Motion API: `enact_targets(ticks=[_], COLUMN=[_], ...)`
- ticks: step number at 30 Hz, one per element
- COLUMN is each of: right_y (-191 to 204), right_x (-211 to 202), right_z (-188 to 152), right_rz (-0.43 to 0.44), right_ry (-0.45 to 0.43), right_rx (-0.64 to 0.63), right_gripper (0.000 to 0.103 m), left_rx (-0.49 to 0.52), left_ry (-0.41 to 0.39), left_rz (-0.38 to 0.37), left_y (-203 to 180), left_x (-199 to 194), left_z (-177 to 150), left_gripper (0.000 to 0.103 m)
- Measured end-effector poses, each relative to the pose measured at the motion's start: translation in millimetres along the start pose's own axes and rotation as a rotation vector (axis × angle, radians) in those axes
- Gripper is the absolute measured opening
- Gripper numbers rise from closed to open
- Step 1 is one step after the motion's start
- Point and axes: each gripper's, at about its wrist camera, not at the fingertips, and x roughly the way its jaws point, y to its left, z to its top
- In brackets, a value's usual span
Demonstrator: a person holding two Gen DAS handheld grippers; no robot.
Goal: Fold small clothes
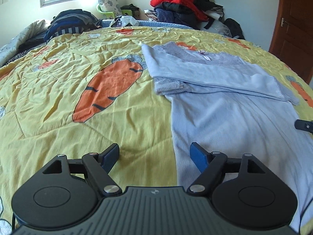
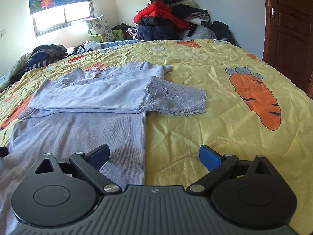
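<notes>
The pale blue top (image 1: 225, 105) is lying flat on the bed (image 1: 78, 68), sleeves folded across, long axis running away from both tongs. Left tongs (image 1: 154, 155) and right tongs (image 2: 154, 156) are hovering open, apparently straddling its side edges near the hem.

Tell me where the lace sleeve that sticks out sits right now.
In the right wrist view, the lace sleeve lies flat on the yellow carrot quilt, jutting right from the folded lilac top, left of the big orange carrot.

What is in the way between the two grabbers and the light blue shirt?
Nothing visible. Both the left gripper and right gripper hang open right at the blue shirt's near side edges, with only yellow quilt alongside.
</notes>
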Motion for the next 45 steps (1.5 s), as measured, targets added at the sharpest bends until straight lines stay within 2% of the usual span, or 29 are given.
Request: enact_targets(ticks=[5, 13, 18, 24, 29, 34, 38, 45], right_y=[-1, 1, -11, -53, -82, -86, -88, -81], right_x=[-5, -6, -12, -32, -45, -49, -53, -50], right_z=[-6, -7, -7, -10, -10, -14, -14, -19], right_rz=[-0.006, -0.010, 0.044, 0.216, 0.404, 0.602, 0.723, 0.917], right_ry=[0.005, 0.007, -0.009, 0.016, 0.118, 0.234, 0.309, 0.374], right_rx=[-0.015, -0.025, 0.031, 0.157, 0.234, 0.186, 0.126, 0.123], right_gripper=[0.099, 0.101, 0.101, 0.101, 0.101, 0.101, 0.101, 0.100], left_rx=[0.035, 0.100, 0.135, 0.120, 0.076, 0.007, -0.026, 0.008], left_ry=[0.036, 0.142, 0.153, 0.164, 0.185, 0.204, 0.215, 0.209], left_rz=[-0.111, -0.394, -0.436, -0.511, -0.602, -0.678, -0.714, -0.743], left_y=[4, 3, 1, 6, 8, 15, 20, 12], left_x=[-13, -31, -35, -34, -28, -20, -16, -17], left_z=[-11, -21, -24, -25, -22, -18, -17, -18], left_gripper=[0.082, 0.083, 0.083, 0.086, 0.086, 0.086, 0.086, 0.086])
